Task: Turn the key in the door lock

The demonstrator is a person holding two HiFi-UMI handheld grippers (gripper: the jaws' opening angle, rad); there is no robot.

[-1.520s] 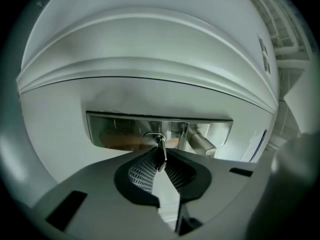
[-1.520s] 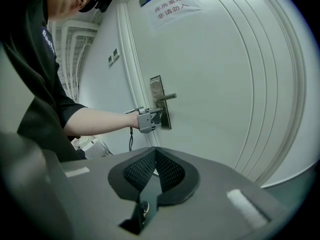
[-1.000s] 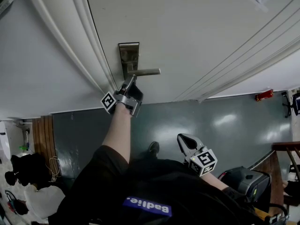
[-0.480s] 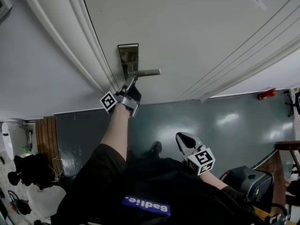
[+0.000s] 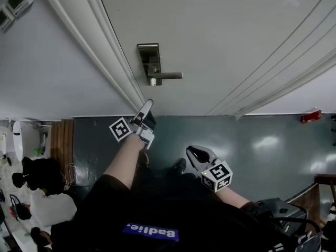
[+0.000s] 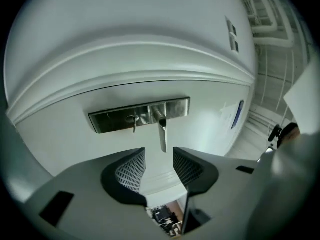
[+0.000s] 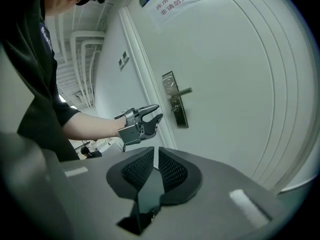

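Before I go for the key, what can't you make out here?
Key: too small in the left gripper view to read its angle; not discernible in the head view, near the lever handle.
Door sign: right gripper view, print too small and skewed.
Wall panels: head view, cut by the left edge.

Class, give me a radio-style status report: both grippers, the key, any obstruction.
Left hand-held gripper open, empty, short of door. Right hand-held gripper shut, low. Key in lock, ungripped. Path clear.
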